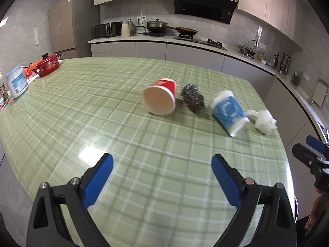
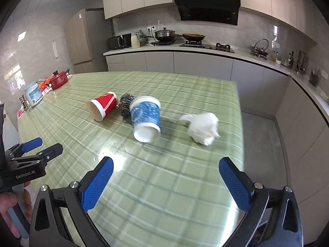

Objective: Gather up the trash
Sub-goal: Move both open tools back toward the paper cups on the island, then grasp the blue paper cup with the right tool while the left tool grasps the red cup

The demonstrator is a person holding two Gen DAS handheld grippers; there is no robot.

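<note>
A red paper cup (image 1: 160, 97) (image 2: 102, 106) lies on its side on the green checked table (image 1: 82, 111) (image 2: 185, 94). A steel wool ball (image 1: 192, 100) (image 2: 124, 104) lies right of it. A blue and white paper cup (image 1: 229, 112) (image 2: 146, 118) lies on its side beside that. A crumpled white tissue (image 1: 264, 121) (image 2: 202, 127) lies furthest right. My left gripper (image 1: 162, 175) is open and empty, short of the cups. My right gripper (image 2: 166, 177) is open and empty, short of the blue cup and tissue. Each gripper shows at the other view's edge.
A red pot (image 1: 47, 64) (image 2: 59, 80) and a white jar (image 1: 16, 84) (image 2: 34, 93) stand at the table's far left edge. A kitchen counter with stove and pans (image 1: 170, 30) (image 2: 181, 38) runs behind. The table's right edge (image 2: 240, 123) drops to grey floor.
</note>
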